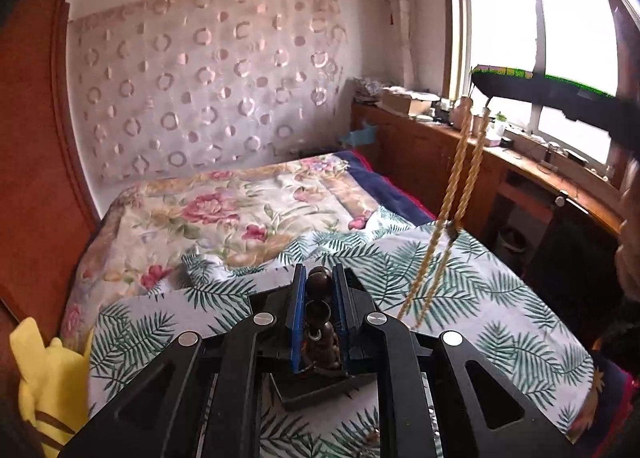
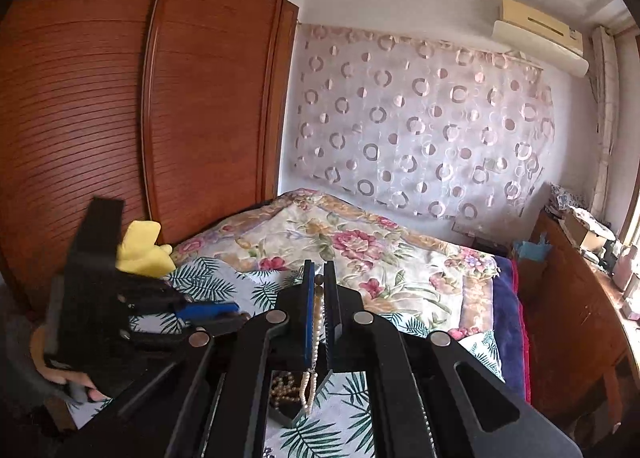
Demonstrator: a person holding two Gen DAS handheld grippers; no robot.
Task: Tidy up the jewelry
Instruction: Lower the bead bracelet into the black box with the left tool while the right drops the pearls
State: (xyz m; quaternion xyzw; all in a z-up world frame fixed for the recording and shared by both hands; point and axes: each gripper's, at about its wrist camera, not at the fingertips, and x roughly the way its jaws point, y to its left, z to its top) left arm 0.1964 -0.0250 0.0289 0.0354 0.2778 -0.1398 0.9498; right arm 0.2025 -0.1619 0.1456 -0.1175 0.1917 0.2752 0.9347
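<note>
My left gripper [image 1: 319,276] is shut on a string of dark brown wooden beads [image 1: 319,310], held above a dark tray [image 1: 316,388] on the bed. My right gripper [image 2: 319,270] is shut on a cream pearl necklace [image 2: 316,338] that hangs down between the fingers over a dark tray [image 2: 286,416] holding more pearls [image 2: 284,388]. In the left wrist view the same necklace [image 1: 448,213] hangs as a long double strand from the right gripper [image 1: 486,97] at upper right. The left gripper [image 2: 224,312] shows at left in the right wrist view.
A bed with a palm-leaf sheet [image 1: 460,290] and a floral quilt [image 1: 240,209] lies below. A yellow plush toy [image 1: 48,382] sits at its left edge. A wooden wardrobe [image 2: 120,117] stands on the left, a cluttered wooden sill [image 1: 520,153] under the window on the right.
</note>
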